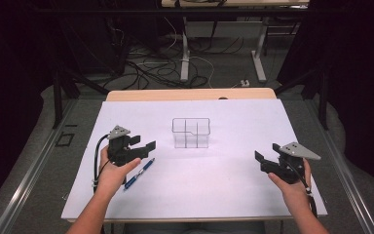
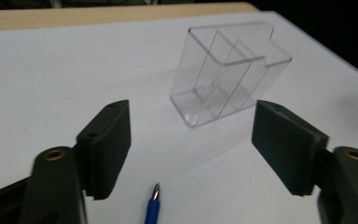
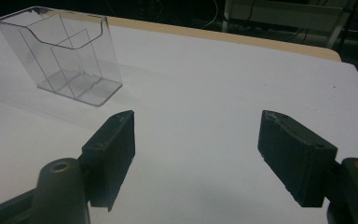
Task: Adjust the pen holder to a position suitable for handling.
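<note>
A clear plastic holder (image 1: 191, 132) with several compartments stands upright in the middle of the white sheet; it also shows ahead in the left gripper view (image 2: 228, 70) and at the far left in the right gripper view (image 3: 60, 56). A blue pen (image 1: 139, 174) lies flat on the sheet just below my left gripper (image 1: 143, 145). Its tip (image 2: 152, 210) pokes in low between the jaws, touching neither. My left gripper (image 2: 191, 135) is open and empty, pointing at the holder. My right gripper (image 1: 265, 155) is open with nothing between its jaws (image 3: 196, 144), over bare sheet at the right.
The white sheet (image 1: 224, 190) covers a wooden table whose far edge (image 1: 190, 94) shows beyond it. Past the table lie a floor with cables (image 1: 151, 68) and desk legs (image 1: 185, 53). Metal rails (image 1: 24, 185) run along both sides.
</note>
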`<state>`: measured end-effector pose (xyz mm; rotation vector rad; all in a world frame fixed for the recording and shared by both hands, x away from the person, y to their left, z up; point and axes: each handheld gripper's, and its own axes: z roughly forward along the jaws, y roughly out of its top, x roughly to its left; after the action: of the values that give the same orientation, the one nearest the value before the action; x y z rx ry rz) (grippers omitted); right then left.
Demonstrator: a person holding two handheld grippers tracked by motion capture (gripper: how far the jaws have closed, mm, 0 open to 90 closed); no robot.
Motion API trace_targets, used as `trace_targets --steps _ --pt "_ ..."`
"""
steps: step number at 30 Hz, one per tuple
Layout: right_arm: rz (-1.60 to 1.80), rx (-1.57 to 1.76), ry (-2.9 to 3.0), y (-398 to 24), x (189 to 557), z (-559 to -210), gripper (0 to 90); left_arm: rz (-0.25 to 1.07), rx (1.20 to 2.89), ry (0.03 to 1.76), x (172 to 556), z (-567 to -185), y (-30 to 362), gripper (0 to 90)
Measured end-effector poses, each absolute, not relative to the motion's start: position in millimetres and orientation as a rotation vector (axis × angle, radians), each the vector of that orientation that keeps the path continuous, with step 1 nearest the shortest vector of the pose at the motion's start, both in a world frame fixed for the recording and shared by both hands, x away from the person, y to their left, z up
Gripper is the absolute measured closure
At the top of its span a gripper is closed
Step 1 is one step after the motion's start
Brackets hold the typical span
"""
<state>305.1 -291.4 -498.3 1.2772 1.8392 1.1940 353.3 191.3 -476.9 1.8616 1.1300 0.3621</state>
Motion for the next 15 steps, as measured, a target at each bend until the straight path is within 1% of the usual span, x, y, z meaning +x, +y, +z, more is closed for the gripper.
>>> trace_targets --steps 3,5,10,13,15 --pt "1.203 1.279 1.837 -291 305 -499 27.6 0.384 1.903 1.124 348 -479 194 20.8" --pt "1.202 1.275 1.840 -291 306 -499 27.6 0.394 1.933 1.127 346 -481 194 16.1" --pt "1.198 1.275 1.851 -290 306 -498 27.6 0.442 2.052 1.130 345 -488 196 14.8" --pt "1.204 1.268 1.849 -289 307 -499 27.5 0.440 2.113 1.135 345 -490 197 13.9" --pt "1.204 1.272 1.852 -289 307 -499 27.6 0.444 2.112 1.151 346 -494 196 13.9"
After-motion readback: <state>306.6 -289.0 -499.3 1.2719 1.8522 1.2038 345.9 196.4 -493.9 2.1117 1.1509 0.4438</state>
